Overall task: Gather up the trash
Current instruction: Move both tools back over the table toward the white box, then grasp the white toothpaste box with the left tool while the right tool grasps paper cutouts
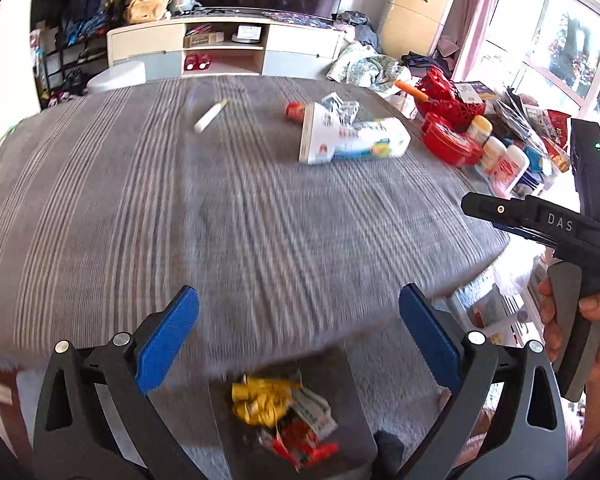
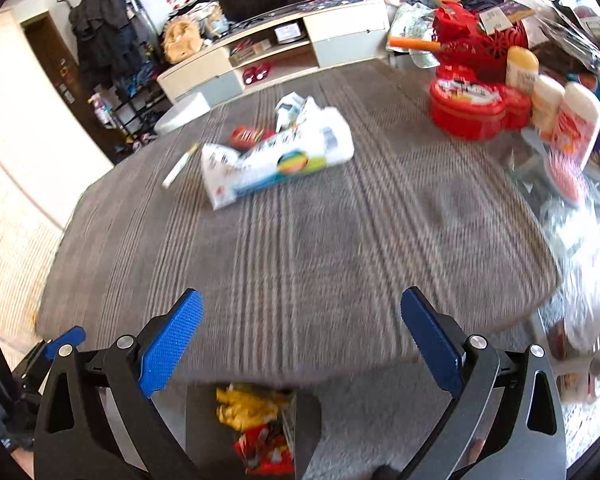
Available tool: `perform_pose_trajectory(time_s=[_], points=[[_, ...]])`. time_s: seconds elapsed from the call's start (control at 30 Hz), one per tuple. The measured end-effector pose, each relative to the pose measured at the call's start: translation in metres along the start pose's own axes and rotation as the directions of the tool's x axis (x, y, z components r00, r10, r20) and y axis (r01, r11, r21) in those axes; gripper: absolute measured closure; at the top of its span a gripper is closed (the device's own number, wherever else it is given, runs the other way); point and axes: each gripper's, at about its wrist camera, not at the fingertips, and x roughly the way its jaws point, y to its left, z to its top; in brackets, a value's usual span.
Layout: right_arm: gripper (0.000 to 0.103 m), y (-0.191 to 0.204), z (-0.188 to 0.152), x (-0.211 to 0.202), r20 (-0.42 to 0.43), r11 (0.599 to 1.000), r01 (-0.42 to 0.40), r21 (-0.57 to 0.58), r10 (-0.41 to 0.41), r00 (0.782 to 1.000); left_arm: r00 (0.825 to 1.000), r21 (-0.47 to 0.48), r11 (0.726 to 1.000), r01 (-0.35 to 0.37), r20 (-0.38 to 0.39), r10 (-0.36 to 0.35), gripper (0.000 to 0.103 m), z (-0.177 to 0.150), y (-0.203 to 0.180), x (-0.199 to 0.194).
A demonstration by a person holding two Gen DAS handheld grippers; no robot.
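- Four bits of trash lie on the striped grey desk, all toward its far side: a big white printed bag, a small red can just behind it, a crumpled clear-and-white wrapper beside the can, and a thin white stick lying apart to the left.
- Below the near edge of the desk stands a dark bin with yellow and red wrappers already in it.
- Both tongs gape wide and hold nothing: the left tongs and the right tongs hang above the near edge, over the bin, well apart from the trash.
- The bag looks light, soft and crinkly. It will likely slip if pinched on its flat face; a fold or the flattened end nearest the left offers better purchase.
- The can seems stiff and round, so it may roll. Take it across its middle.
- The stick is thin and lies flat, hard to get under. Close on it across its width, pads pressed to the cloth.
- The wrapper should crush easily, so any bunched part will do.
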Motion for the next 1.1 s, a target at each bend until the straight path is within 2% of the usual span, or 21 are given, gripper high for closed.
perform_pose_trajectory(time_s=[0.1, 0.23, 0.47, 0.6, 0.7, 0.8, 0.87, 0.9, 1.0, 1.03, 1.07, 1.1], points=[[0.003, -0.005, 0.030, 0.014, 0.022, 0.999, 0.031, 0.017, -0.032, 0.999, 1.000, 0.029, 0.999, 0.022, -0.001, -0.022, 0.008, 0.034, -0.001, 0.026], [0.003, -0.010, 0.065, 0.032, 0.044, 0.998, 0.057, 0.028, -0.059, 0.997, 1.000, 0.080, 0.997, 0.017, -0.006, -0.016, 0.008, 0.072, -0.007, 0.059], [0.003, -0.003, 0.126, 0.073, 0.035, 0.997, 0.083, -0.009, -0.083, 0.996, 0.999, 0.132, 0.991, 0.024, -0.043, -0.018, 0.008, 0.112, -0.015, 0.113], [0.007, 0.004, 0.162, 0.106, -0.028, 0.997, 0.079, -0.027, -0.080, 0.996, 0.998, 0.148, 0.988, 0.042, -0.061, -0.033, 0.008, 0.125, -0.021, 0.136], [0.012, 0.007, 0.182, 0.133, -0.099, 0.999, 0.040, -0.026, -0.043, 0.994, 0.997, 0.167, 0.984, 0.058, -0.063, -0.048, 0.008, 0.132, -0.024, 0.145], [0.021, 0.007, 0.194, 0.157, -0.148, 1.000, 0.023, 0.006, -0.022, 0.989, 0.997, 0.189, 0.980, 0.058, -0.055, -0.049, 0.008, 0.139, -0.026, 0.152], [0.040, 0.006, 0.198, 0.172, -0.186, 0.999, 0.010, 0.039, -0.002, 0.983, 0.997, 0.189, 0.979, 0.072, -0.050, -0.063, 0.008, 0.141, -0.026, 0.155], [0.045, 0.006, 0.199, 0.179, -0.200, 0.999, 0.010, 0.046, -0.001, 0.980, 0.996, 0.186, 0.980, 0.077, -0.047, -0.070, 0.008, 0.142, -0.026, 0.156], [0.066, 0.010, 0.199, 0.193, -0.221, 0.998, 0.056, 0.012, -0.052, 0.974, 0.996, 0.191, 0.978, 0.084, -0.049, -0.076, 0.008, 0.146, -0.027, 0.162], [0.076, 0.010, 0.200, 0.196, -0.226, 0.998, 0.068, -0.001, -0.067, 0.972, 0.996, 0.197, 0.977, 0.086, -0.051, -0.078, 0.008, 0.147, -0.028, 0.164], [0.083, 0.010, 0.199, 0.198, -0.229, 0.997, 0.080, -0.011, -0.081, 0.970, 0.995, 0.202, 0.975, 0.096, -0.053, -0.087, 0.008, 0.147, -0.029, 0.166], [0.084, 0.010, 0.197, 0.198, -0.228, 0.996, 0.086, -0.018, -0.088, 0.970, 0.994, 0.204, 0.973, 0.106, -0.056, -0.096, 0.008, 0.147, -0.031, 0.168]])
